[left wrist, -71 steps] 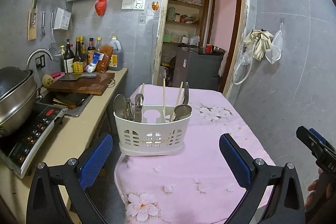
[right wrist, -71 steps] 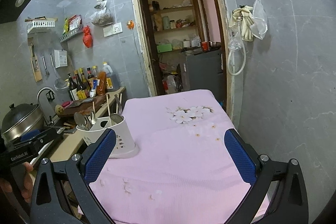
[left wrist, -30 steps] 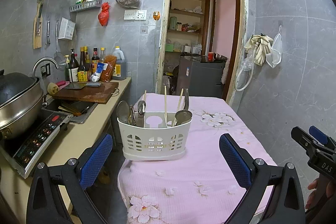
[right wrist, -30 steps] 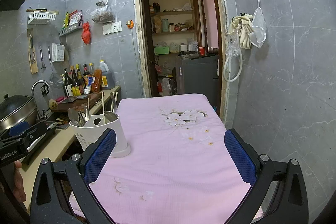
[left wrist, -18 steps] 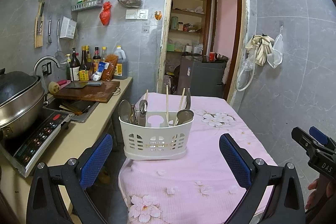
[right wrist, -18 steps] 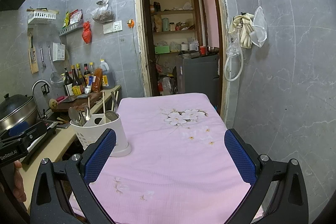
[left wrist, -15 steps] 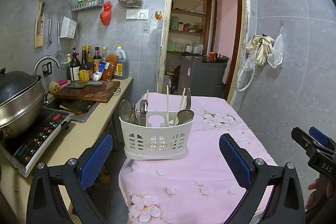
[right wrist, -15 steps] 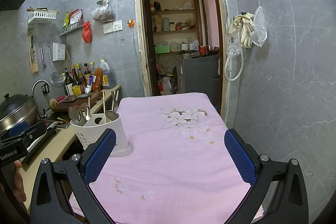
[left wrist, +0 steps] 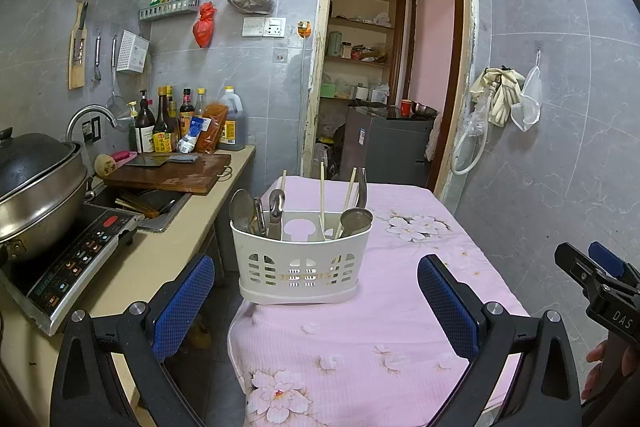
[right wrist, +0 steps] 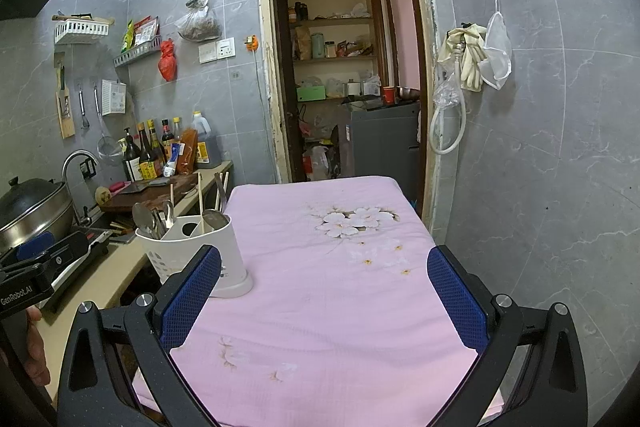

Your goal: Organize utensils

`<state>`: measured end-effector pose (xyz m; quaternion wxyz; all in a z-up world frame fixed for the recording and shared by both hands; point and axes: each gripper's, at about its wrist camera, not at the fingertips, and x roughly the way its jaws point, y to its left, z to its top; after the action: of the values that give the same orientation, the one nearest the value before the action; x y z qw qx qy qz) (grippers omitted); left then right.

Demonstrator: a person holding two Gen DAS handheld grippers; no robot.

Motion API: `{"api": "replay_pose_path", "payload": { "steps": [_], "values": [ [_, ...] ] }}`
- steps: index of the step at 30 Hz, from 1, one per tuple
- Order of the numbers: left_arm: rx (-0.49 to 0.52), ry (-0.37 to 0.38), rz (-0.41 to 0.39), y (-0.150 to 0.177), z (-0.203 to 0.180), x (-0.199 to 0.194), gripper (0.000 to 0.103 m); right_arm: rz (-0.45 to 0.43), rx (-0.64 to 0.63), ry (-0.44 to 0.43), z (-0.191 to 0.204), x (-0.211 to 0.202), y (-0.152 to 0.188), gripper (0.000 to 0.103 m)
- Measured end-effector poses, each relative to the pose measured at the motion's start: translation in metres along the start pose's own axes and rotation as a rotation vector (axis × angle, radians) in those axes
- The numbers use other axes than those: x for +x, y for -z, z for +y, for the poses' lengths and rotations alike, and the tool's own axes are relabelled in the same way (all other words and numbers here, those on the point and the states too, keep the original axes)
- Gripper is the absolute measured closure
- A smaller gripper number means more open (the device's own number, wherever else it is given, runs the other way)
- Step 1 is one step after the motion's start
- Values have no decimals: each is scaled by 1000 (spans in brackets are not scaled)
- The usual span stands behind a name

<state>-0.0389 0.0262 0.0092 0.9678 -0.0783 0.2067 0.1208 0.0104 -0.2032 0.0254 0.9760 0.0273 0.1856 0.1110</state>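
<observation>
A white slotted utensil caddy (left wrist: 300, 259) stands near the left edge of a table with a pink flowered cloth (left wrist: 400, 327). It holds metal spoons (left wrist: 242, 205) on its left side and chopsticks (left wrist: 322, 195) with a ladle (left wrist: 356, 219) on its right. The caddy also shows in the right wrist view (right wrist: 196, 251). My left gripper (left wrist: 316, 299) is open and empty, just in front of the caddy. My right gripper (right wrist: 324, 291) is open and empty over the cloth (right wrist: 340, 287), with the caddy beside its left finger.
A counter (left wrist: 132, 267) runs along the left with an induction cooker (left wrist: 68, 267), a steel pot (left wrist: 36, 187), a sink and a wooden cutting board (left wrist: 168, 175). Bottles (left wrist: 164, 127) line the wall. An open doorway (left wrist: 384, 87) lies behind the table.
Both grippers have drawn back and risen slightly from the table; the caddy sits a little lower and farther in view. Both stay open and empty.
</observation>
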Motion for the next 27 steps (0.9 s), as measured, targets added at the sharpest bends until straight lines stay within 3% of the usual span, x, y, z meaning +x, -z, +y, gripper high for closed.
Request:
{"api": "replay_pose_path", "payload": {
  "steps": [27],
  "values": [
    [1,2,0,0,1,0,1,1,1,0,0,0,-1,2]
  ]
}}
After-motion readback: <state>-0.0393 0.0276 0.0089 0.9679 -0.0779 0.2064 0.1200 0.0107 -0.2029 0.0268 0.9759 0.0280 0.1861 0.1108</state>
